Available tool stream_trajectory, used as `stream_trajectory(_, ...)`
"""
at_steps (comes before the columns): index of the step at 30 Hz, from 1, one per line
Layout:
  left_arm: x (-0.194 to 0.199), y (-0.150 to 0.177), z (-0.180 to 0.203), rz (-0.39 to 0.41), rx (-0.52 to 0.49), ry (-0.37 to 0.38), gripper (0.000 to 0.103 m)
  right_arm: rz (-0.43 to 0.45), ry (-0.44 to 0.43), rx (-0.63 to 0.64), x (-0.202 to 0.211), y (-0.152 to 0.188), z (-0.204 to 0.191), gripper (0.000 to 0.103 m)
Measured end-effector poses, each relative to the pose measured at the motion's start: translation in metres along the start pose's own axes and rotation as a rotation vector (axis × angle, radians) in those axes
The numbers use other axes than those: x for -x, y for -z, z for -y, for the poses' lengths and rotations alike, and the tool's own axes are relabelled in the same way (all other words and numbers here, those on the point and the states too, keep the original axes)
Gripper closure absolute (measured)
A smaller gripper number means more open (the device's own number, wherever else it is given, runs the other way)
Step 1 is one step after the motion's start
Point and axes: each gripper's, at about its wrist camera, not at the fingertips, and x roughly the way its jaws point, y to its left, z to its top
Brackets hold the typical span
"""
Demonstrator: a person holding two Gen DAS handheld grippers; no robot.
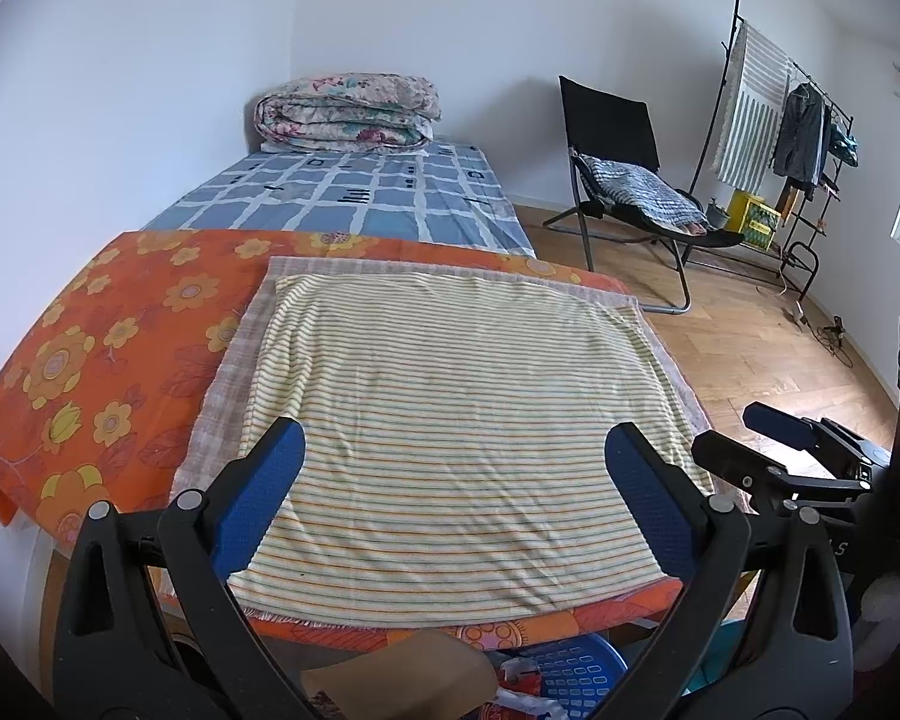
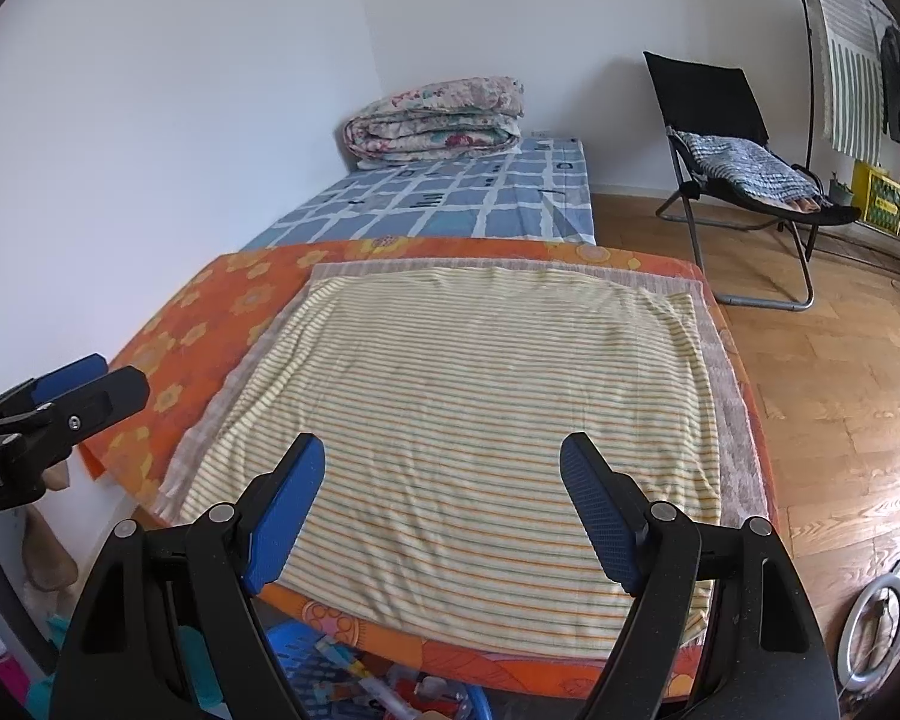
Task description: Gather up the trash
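Observation:
A table under an orange flowered cloth point(image 1: 108, 348) point(image 2: 210, 324) carries a yellow striped towel point(image 1: 456, 420) point(image 2: 468, 414) with nothing lying on it. My left gripper point(image 1: 453, 450) is open and empty above the towel's near edge. My right gripper point(image 2: 441, 468) is open and empty above the same towel, to the right of the left one. Below the table's front edge a blue perforated basket point(image 1: 576, 675) point(image 2: 306, 660) holds wrappers and scraps point(image 2: 384, 690).
A bed with a blue checked sheet point(image 1: 354, 192) and a folded floral quilt point(image 1: 348, 111) lies beyond the table. A black folding chair point(image 1: 624, 180), a clothes rack point(image 1: 780, 138) and a yellow crate point(image 1: 750, 219) stand on the wooden floor at right. A white ring point(image 2: 876, 618) lies on the floor.

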Motion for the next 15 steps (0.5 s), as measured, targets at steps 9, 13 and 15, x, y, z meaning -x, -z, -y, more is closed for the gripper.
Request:
stream_trajectory(9, 0.003, 0.0016, -0.0065, 0.005, 0.002, -0.007, 0.001, 0.001, 0.018, -0.011, -0.0002, 0.0006, 0.0041, 0.022)
stream_trajectory(13, 0.0026, 0.0017, -0.0074, 0.004, 0.003, -0.006, 0.001, -0.004, 0.017, -0.016, -0.0007, 0.0, 0.0048, 0.022)
stream_trajectory(15, 0.003, 0.0019, -0.0081, 0.006, 0.002, -0.007, 0.001, -0.004, 0.015, -0.02, 0.0001, 0.0002, 0.0053, 0.022)
